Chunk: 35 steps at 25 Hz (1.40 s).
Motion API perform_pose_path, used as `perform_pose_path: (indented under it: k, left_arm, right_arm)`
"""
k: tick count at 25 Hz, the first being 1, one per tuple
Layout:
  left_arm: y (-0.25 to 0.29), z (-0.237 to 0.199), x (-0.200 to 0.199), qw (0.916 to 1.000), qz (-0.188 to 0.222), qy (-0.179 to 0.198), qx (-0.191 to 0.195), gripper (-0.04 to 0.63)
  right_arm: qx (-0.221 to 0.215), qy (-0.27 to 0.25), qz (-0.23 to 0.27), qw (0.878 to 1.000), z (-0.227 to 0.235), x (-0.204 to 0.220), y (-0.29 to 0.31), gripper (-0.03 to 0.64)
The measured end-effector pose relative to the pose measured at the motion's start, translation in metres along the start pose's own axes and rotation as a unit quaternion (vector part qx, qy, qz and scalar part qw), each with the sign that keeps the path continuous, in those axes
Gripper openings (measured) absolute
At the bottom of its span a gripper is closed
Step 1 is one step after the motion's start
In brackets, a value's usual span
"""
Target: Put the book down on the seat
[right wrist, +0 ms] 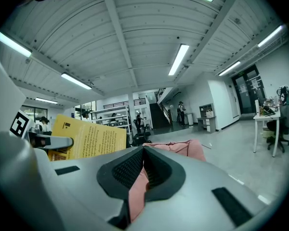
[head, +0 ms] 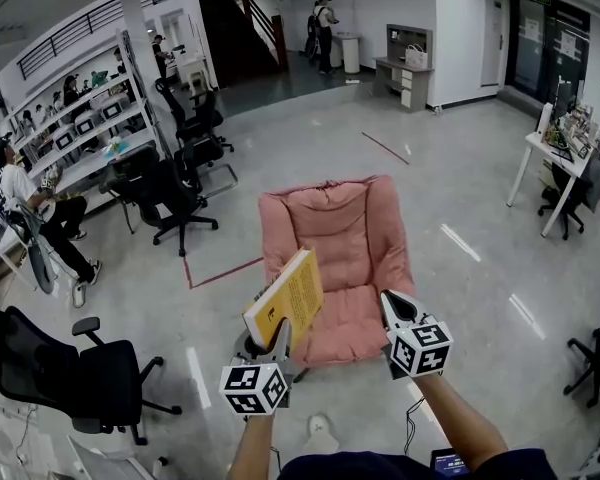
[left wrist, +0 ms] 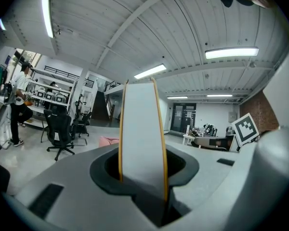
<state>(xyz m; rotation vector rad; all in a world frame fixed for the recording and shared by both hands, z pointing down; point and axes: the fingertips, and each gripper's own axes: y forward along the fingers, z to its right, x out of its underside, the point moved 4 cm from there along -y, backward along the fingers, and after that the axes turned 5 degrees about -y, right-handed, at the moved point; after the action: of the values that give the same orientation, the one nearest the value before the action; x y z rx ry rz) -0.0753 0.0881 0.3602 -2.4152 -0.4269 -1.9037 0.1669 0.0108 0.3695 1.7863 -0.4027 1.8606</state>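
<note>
Between the jaws of my left claw (left wrist: 142,170) stands the yellow book (head: 285,298), clamped on its lower edge, pages facing the claw camera and the printed cover turned toward my right claw (head: 395,303). It rises tilted just ahead of the left claw, in the air, in line with the front left edge of the pink seat (head: 350,238). To the right of it, the right claw is narrow, tips together, gripping nothing and pointing over the seat cushion. Well off to the left claw's left is a black office chair (head: 70,368) on the glossy floor (head: 460,218).
</note>
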Motion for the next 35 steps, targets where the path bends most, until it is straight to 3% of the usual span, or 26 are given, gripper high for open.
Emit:
perform_pose_path:
  k: [12, 23, 35]
  left_arm:
    - [0.045, -0.049, -0.008, 0.9992, -0.027, 0.003, 0.030, 0.150]
    - [0.076, -0.087, -0.020, 0.9986, -0.028, 0.004, 0.045, 0.150]
    - [0.094, -0.110, -0.007, 0.9975, -0.043, -0.011, 0.054, 0.150]
  right_arm:
    - [0.024, 0.009, -0.007, 1.000, -0.007, -0.009, 0.060, 0.020]
    - [0.044, 0.014, -0.012, 0.999, -0.010, -0.014, 0.099, 0.020]
    - [0.055, 0.012, -0.024, 0.998, -0.015, -0.007, 0.124, 0.020]
